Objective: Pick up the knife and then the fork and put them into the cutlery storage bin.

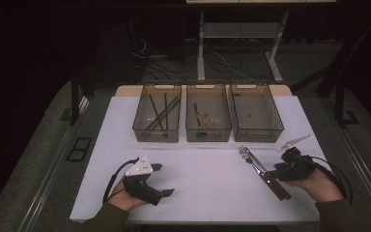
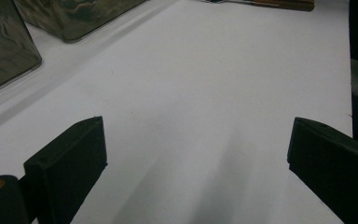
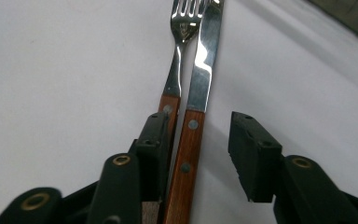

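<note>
The white rectangular table top (image 1: 203, 179) lies bare between the hands. Three smoky clear plastic bins (image 1: 207, 118) line its far edge. The left gripper (image 1: 166, 180) rests near the front edge, jaws wide apart over bare surface. The right gripper (image 3: 198, 154) has jaws parted, not clamped, around the wooden-handled steel knife (image 3: 196, 126); one jaw overlaps the matching wooden-handled fork (image 3: 179, 60) just beside it, near the table's right edge.

White tabletop (image 1: 207, 179) lit bright, room around it dark. Grey floor (image 1: 43, 145) on both sides of the tabletop. Behind the tabletop: white desk frame (image 1: 201, 43) with loose cables (image 1: 149, 58) on the floor at its foot. Black stand legs (image 1: 340, 96) right of it.
</note>
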`<state>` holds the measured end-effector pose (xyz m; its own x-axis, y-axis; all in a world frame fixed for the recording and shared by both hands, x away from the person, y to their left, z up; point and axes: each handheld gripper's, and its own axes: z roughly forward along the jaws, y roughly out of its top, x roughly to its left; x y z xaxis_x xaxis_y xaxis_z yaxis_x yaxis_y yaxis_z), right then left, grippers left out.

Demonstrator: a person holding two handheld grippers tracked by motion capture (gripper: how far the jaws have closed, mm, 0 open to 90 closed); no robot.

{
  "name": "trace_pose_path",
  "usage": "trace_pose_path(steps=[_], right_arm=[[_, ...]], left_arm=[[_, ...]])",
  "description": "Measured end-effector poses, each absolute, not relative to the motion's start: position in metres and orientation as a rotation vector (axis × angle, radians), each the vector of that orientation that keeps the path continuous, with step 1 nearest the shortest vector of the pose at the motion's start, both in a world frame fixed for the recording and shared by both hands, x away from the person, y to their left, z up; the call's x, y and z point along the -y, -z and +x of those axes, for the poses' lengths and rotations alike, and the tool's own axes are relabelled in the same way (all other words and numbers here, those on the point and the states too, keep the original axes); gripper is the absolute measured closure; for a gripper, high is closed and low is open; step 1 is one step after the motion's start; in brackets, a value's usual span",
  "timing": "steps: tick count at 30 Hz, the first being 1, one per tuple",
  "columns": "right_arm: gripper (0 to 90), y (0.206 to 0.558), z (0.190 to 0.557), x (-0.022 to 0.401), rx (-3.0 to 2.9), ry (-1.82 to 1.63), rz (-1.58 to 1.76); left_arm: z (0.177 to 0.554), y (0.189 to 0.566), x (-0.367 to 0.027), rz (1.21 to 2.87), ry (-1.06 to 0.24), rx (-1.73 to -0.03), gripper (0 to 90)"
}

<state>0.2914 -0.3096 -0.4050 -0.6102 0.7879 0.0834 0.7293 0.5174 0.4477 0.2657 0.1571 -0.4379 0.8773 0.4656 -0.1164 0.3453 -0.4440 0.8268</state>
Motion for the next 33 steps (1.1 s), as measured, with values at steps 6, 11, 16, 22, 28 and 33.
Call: trace_pose_path(steps=[6, 11, 16, 22, 28, 33], right_arm=[[65.8, 0.413, 0.291, 0.307, -2.673, -0.617, 1.333], [68.6, 0.415, 0.297, 0.305, -2.714, -0.554, 1.342], [70.6, 0.418, 0.301, 0.303, -2.746, -0.513, 1.357], [71.9, 0.419, 0.310, 0.296, -2.775, -0.432, 1.352], [73.4, 0.420, 0.317, 0.289, -2.799, -0.329, 1.353], [74.1, 0.420, 0.320, 0.285, -2.802, -0.266, 1.376]], left_arm=[[0.266, 0.438, -0.156, 2.080, -0.156, -0.582, 3.9], [0.265, 0.438, -0.156, 2.081, -0.159, -0.580, 3.9], [0.266, 0.438, -0.156, 2.082, -0.157, -0.583, 3.9], [0.266, 0.438, -0.156, 2.078, -0.158, -0.584, 3.9], [0.266, 0.438, -0.156, 2.081, -0.157, -0.582, 3.9], [0.266, 0.438, -0.156, 2.080, -0.158, -0.581, 3.9]])
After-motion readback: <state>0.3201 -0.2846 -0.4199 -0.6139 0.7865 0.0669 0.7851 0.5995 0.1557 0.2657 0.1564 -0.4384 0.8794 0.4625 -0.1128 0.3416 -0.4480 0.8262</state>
